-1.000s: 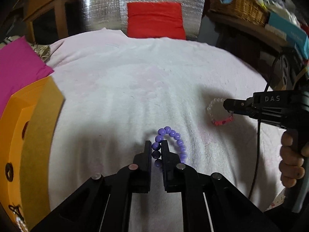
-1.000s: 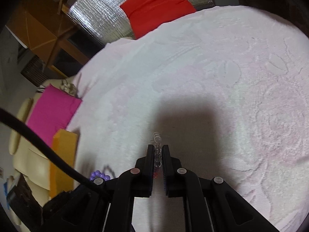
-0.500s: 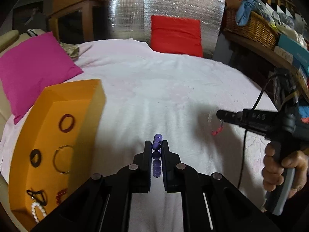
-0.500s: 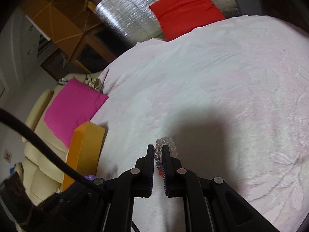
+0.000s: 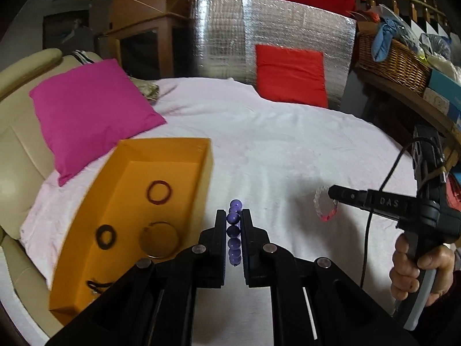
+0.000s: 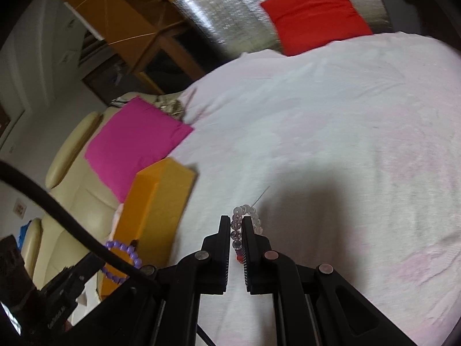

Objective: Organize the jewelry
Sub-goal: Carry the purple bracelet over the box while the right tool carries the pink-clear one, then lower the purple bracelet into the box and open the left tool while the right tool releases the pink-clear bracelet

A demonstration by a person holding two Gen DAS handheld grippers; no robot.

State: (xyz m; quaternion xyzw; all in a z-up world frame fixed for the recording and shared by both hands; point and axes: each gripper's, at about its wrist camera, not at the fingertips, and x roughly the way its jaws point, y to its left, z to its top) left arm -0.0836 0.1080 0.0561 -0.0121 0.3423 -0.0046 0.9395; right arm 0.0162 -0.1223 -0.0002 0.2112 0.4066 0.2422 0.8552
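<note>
The left tool pinches a purple bead bracelet, its beads stacked between the two fingers, just right of the orange box on the pale bedspread. The right tool pinches a clear bead bracelet, whose loop curls beyond the fingertips above the bedspread.

Orange box near corner blurred, black item inside unclear (partly hidden), purple bracelet lower beads hidden
</note>
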